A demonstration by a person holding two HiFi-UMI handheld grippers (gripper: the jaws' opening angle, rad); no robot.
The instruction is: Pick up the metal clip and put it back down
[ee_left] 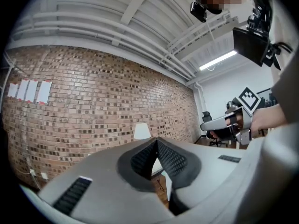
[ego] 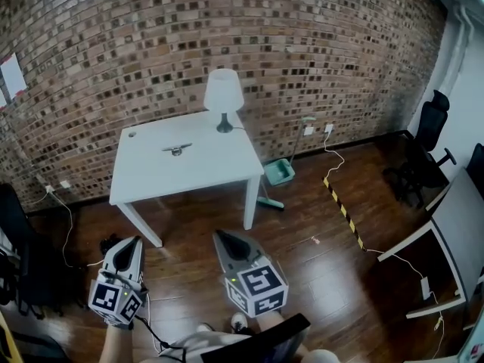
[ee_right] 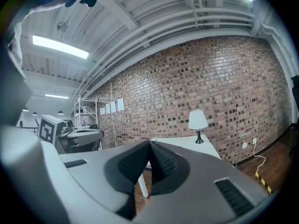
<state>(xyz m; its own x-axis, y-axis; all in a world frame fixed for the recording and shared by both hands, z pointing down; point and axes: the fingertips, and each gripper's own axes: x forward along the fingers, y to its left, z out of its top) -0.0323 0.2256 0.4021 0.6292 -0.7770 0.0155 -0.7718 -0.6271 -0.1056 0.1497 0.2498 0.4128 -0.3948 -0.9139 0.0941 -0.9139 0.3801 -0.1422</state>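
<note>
The metal clip [ego: 177, 149] lies on the white table [ego: 151, 174] against the brick wall, left of a white lamp [ego: 224, 96]. Both grippers hang low over the wooden floor, well short of the table. My left gripper [ego: 137, 240] points toward the table's near left leg with its jaws together and nothing between them. My right gripper [ego: 220, 235] sits beside it, jaws also closed and empty. In the left gripper view the tips [ee_left: 156, 140] meet in front of the lamp [ee_left: 142, 131]. In the right gripper view the tips [ee_right: 150, 143] meet before the table [ee_right: 187, 144].
A teal dustpan [ego: 278, 172] leans by the table's right leg. Yellow-black tape [ego: 344, 212] runs across the floor at right. Black office chairs [ego: 427, 141] and a white desk [ego: 454, 233] stand at right, cables and a dark chair [ego: 23, 263] at left.
</note>
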